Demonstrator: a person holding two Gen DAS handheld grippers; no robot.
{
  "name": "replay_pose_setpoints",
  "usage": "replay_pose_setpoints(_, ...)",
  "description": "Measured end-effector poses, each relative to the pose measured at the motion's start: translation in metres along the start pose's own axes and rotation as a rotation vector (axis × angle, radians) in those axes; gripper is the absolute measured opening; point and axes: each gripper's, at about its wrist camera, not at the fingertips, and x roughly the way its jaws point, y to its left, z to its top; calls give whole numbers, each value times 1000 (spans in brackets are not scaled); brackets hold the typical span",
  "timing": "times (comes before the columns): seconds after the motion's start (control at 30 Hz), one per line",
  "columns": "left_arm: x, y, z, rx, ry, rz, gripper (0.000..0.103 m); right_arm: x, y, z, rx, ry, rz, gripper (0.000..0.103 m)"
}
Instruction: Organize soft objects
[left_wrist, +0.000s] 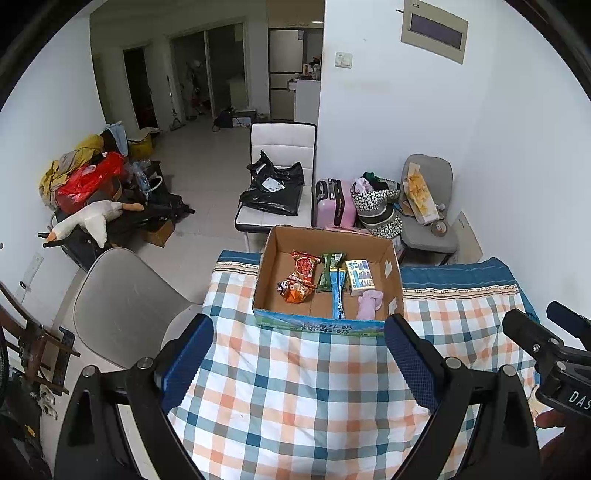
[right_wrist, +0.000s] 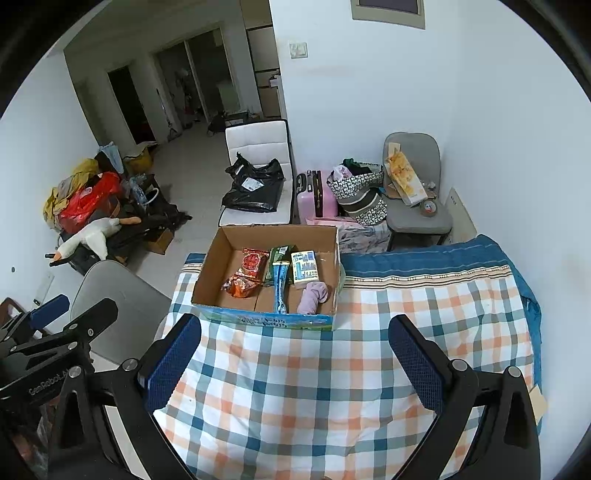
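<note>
An open cardboard box (left_wrist: 391, 266) (right_wrist: 212, 269) stands at the far edge of a table under a checked cloth (left_wrist: 295, 387) (right_wrist: 314, 387). Inside lie red snack packets (left_wrist: 301, 275) (right_wrist: 247, 271), a green packet (left_wrist: 330, 269) (right_wrist: 277, 260), a long blue packet (left_wrist: 338, 291) (right_wrist: 280, 286), a tissue pack (left_wrist: 360, 277) (right_wrist: 304, 267) and a rolled pink cloth (left_wrist: 369, 302) (right_wrist: 314, 295). My left gripper (left_wrist: 299, 365) is open and empty, above the cloth in front of the box. My right gripper (right_wrist: 295, 365) is open and empty, beside the left.
A grey chair (left_wrist: 122, 299) (right_wrist: 110, 291) stands left of the table. Behind the box are a white chair with a black bag (left_wrist: 273, 188) (right_wrist: 255, 184), a pink suitcase (left_wrist: 334, 203) (right_wrist: 314, 197), bags and another grey chair (left_wrist: 428, 221). Clutter with a plush goose (left_wrist: 88, 221) lies on the floor left.
</note>
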Motion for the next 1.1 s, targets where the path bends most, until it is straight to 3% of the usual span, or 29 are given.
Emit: replay_pose_setpoints(1.1,-8,-2,-1,9,-7,39,95,-11,-5,7,1,-14,-11,103)
